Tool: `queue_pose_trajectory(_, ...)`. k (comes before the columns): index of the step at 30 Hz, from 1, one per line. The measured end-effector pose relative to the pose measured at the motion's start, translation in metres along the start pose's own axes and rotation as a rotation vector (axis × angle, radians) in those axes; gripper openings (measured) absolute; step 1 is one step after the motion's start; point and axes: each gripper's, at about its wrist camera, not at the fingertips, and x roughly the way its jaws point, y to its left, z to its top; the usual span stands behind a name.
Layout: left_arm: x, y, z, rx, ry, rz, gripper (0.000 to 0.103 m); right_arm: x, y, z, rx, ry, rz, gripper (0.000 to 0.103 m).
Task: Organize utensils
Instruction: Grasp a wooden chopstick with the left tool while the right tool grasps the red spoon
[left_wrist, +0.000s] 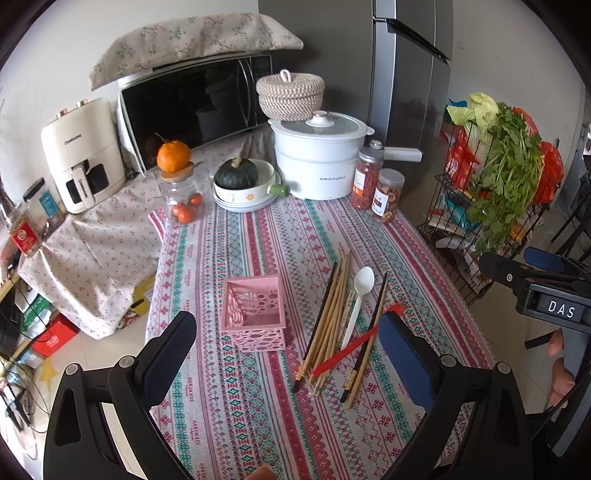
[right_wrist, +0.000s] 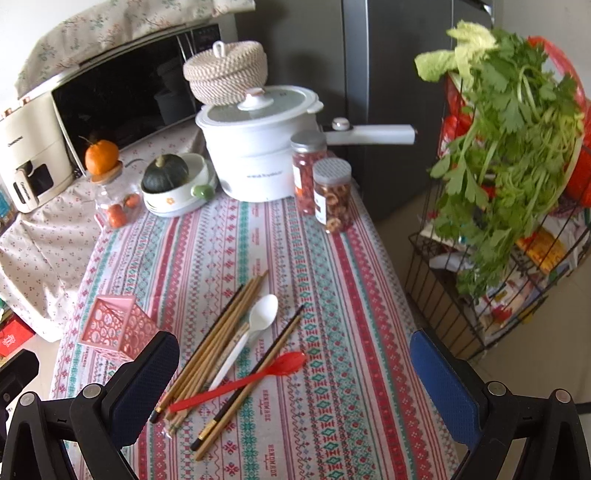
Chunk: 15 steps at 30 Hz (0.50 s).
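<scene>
Both were wide open and holding nothing. The left hand-held gripper (left_wrist: 286, 345) hung over the near edge of the tabletop (left_wrist: 258, 413), and the right hand-held gripper (right_wrist: 295, 363) sat above the same striped cloth a bit further to the right.

Just past the fingertips was the loose pile of utensils. A bunch of wooden chopsticks (right_wrist: 218, 338) lay fanned out side by side, with a white spoon (right_wrist: 251, 332) resting right against them. One dark-tipped pair of chopsticks (right_wrist: 255, 380) lay a little apart on the right, and a red spoon (right_wrist: 240, 384) was lying crosswise over the whole lot. To the left of the pile, not touching it, stood the pink holder (left_wrist: 255, 314), upright, and from the left wrist view it looked like there was nothing in it.

Further back were two snack jars (right_wrist: 321, 184), a white pot (right_wrist: 258, 147) with a woven basket (right_wrist: 225, 70) behind it, a bowl with a green squash (right_wrist: 166, 173), and an orange (right_wrist: 101, 155) sitting on a glass jar. Microwave (right_wrist: 125, 85) at the very back.
</scene>
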Motion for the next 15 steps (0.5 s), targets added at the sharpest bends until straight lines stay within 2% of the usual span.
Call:
queue_pose_trajectory(4, 0.043, -0.016, 0.010, 0.006, 0.106, -0.051, 0.099, 0.035, -0.019, 0.001, 0.029, 0.083, -0.012, 0.102)
queue_pose_trajectory(8, 0.077, -0.036, 0.023, 0.033, 0.160, -0.078, 0.097, 0.061, -0.030, -0.001, 0.038, 0.147, -0.012, 0.102)
queue_pose_trajectory(11, 0.111, -0.049, 0.034, 0.045, 0.219, -0.098, 0.086, 0.077, -0.035, -0.001, 0.039, 0.178, -0.014, 0.100)
queue_pose_trajectory(14, 0.150, -0.058, 0.042, 0.048, 0.282, -0.113, 0.070, 0.096, -0.042, 0.000, 0.047, 0.211, -0.009, 0.094)
queue_pose_trajectory(15, 0.164, -0.060, 0.043, 0.050, 0.298, -0.115, 0.061, 0.102, -0.045, 0.000, 0.057, 0.225, 0.000, 0.090)
